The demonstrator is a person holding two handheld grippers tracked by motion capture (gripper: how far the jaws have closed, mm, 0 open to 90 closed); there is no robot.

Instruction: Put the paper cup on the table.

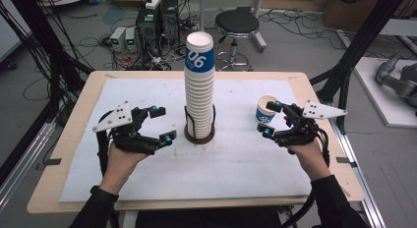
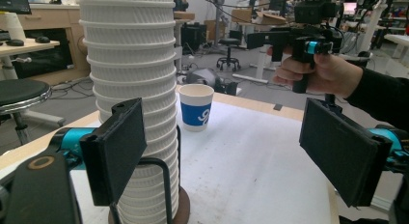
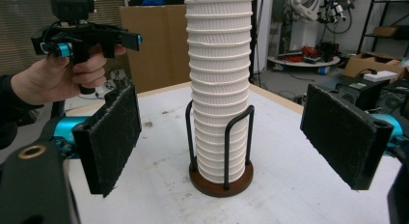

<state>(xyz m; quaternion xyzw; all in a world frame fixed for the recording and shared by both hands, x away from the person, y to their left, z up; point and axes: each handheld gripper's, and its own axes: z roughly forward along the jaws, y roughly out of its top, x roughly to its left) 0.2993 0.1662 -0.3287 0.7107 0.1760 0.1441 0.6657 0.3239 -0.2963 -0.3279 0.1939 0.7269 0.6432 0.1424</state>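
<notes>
Tall stack of paper cups (image 1: 199, 88) stands upright in a black wire holder on a round wooden base (image 1: 199, 135), middle of the white mat (image 1: 147, 169); top cup carries a blue band. A single blue-banded cup (image 1: 265, 112) stands upright on the mat to the stack's right, just beside the right gripper (image 1: 271, 120). In the high view it looks almost between that gripper's tips, but the right gripper view has both black pads spread wide with nothing between them, aimed at the stack, while the left gripper view shows the cup (image 2: 196, 107) standing free — so not held. Left gripper (image 1: 162, 124) hovers left of the stack, jaws spread, nothing pinched; its own view has the stack (image 2: 132, 89) right by one pad. Work in hand looks like separating cups off the stack or putting the loose one back on — can't tell which. Either way, advice: come in level and square to the cup wall, so both pads land flat on the ribbed paper; pinch gently, thin cups crush and nested ones drag neighbours along. Work at the top of the stack, above the wire uprights (image 3: 237, 137), so the pads don't snag the frame. Use the other gripper to steady the stack lower down — it is tall and likely tips on a sideways tug. Lift straight up, not out.
</notes>
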